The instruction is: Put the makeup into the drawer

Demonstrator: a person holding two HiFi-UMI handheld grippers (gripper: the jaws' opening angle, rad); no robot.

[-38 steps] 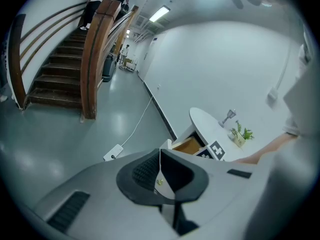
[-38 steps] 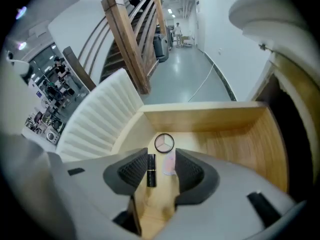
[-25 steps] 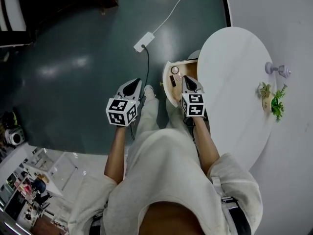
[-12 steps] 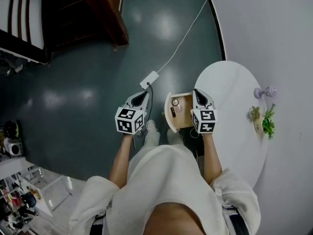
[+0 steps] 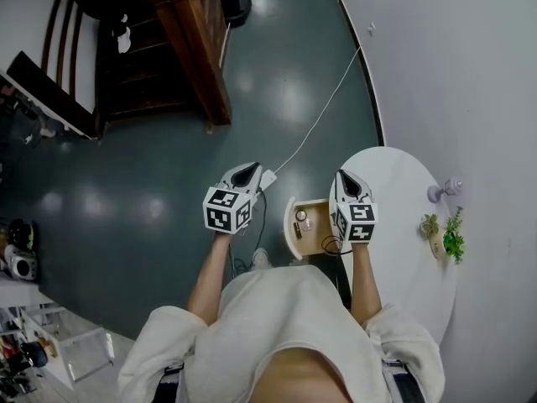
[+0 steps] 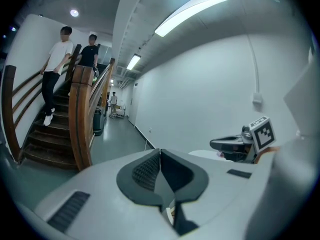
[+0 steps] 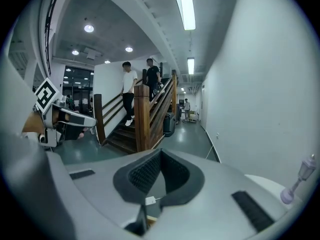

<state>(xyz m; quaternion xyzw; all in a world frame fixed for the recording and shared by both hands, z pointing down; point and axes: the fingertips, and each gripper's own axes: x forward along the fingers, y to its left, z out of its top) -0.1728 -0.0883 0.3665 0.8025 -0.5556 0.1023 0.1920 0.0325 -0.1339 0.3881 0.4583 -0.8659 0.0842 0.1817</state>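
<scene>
left gripper and right gripper: fingers closed, empty. only the head view shows the makeup in the open drawer beside the worktop; gripper views show stairs.

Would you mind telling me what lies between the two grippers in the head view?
In the head view, the open drawer, with small makeup items inside, shows between the left gripper and the right gripper, nearer the right one.

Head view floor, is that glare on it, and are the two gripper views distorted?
Head view: yes, soft pale glare patches on the floor, otherwise sharp. Left gripper view: fisheye with dark corners, and the ceiling light looks bowed. Right gripper view: same fisheye, and the lamp is blown out white.
</scene>
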